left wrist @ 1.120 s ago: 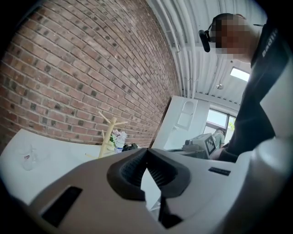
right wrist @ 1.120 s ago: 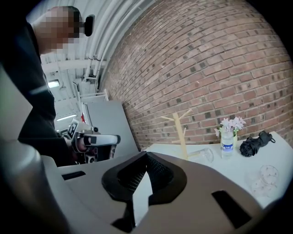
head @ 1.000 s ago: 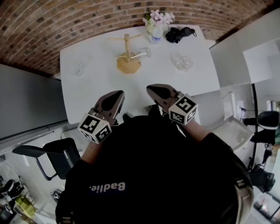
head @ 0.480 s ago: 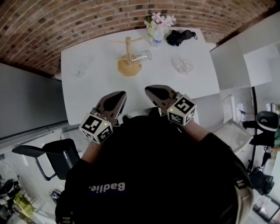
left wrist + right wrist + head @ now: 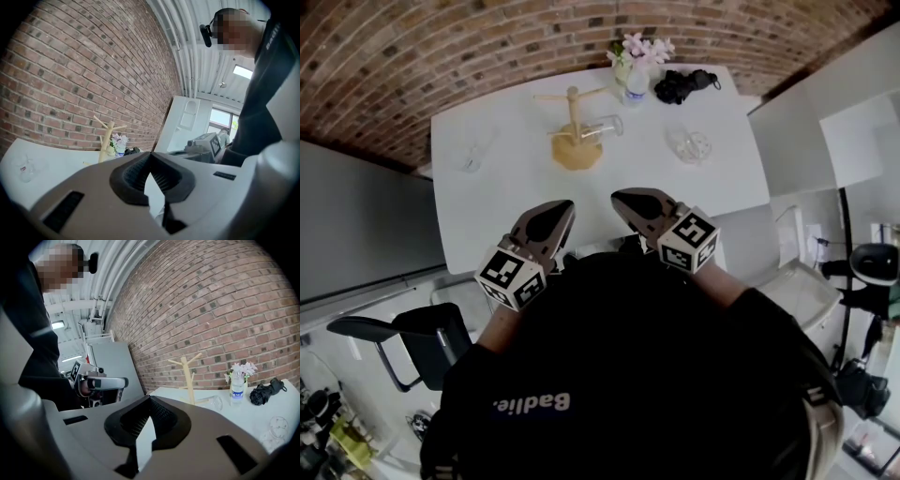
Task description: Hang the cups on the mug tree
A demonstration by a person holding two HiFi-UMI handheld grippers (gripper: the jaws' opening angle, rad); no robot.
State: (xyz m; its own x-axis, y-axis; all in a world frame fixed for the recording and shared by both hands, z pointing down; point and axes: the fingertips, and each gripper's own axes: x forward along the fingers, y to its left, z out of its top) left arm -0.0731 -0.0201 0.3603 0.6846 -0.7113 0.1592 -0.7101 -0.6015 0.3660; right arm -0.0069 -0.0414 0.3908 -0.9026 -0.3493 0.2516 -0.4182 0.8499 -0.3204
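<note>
A wooden mug tree (image 5: 573,120) stands at the far middle of the white table (image 5: 506,202). One clear glass cup (image 5: 603,126) lies on its side against the tree's base. A second glass cup (image 5: 471,157) sits at the far left, a third (image 5: 691,145) at the right. My left gripper (image 5: 562,208) and right gripper (image 5: 622,197) hover side by side over the table's near edge, both shut and empty, well short of the cups. The left gripper view shows the tree (image 5: 106,139) and the left cup (image 5: 26,168) beyond its shut tips (image 5: 150,155).
A bottle with pink flowers (image 5: 636,64) and a black bundle (image 5: 684,81) sit at the table's far edge, by the brick wall (image 5: 487,47). A black chair (image 5: 412,333) stands at the near left, a white chair (image 5: 802,286) at the right.
Both grippers stay shut and have drifted only slightly, the left one a little to the right. The cups and the tree have not moved.
</note>
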